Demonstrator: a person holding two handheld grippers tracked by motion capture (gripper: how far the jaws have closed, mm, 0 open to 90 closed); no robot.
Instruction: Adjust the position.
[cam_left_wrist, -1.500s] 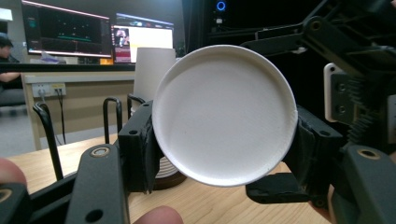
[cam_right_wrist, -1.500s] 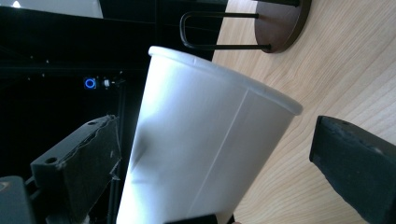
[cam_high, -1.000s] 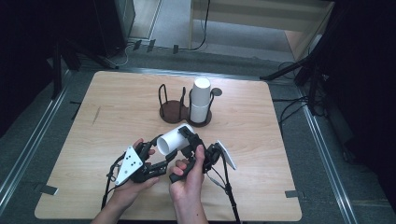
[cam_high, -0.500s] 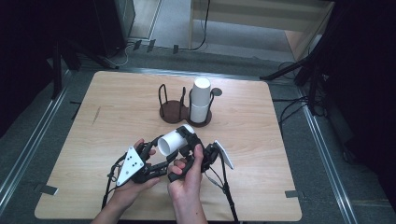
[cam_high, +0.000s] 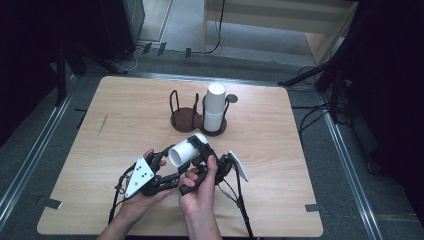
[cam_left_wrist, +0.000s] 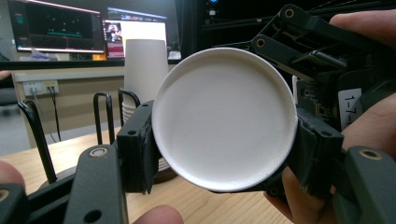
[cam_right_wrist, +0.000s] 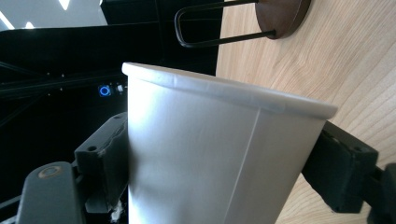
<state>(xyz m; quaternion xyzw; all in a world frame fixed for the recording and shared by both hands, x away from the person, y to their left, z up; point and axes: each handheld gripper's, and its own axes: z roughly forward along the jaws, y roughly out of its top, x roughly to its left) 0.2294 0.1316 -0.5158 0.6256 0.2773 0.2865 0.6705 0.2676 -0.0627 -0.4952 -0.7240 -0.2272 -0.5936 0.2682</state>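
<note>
paper cup (cam_high: 186, 149) held between both our grippers, near the bench's front edge.
left gripper (cam_left_wrist: 219, 158) and right gripper (cam_right_wrist: 224, 163) each clamp it, probably for a hand-over.

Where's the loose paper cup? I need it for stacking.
In the high view the paper cup lies on its side above the table's near middle, gripped by the right claw, in front of the cup rack.

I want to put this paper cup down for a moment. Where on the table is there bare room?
Free: the wooden table's left stretch, from the wire cup holder to the left edge, and the right side beyond the cup stack. Crowded: the near middle, where both hands and grippers hold the paper cup.
</note>
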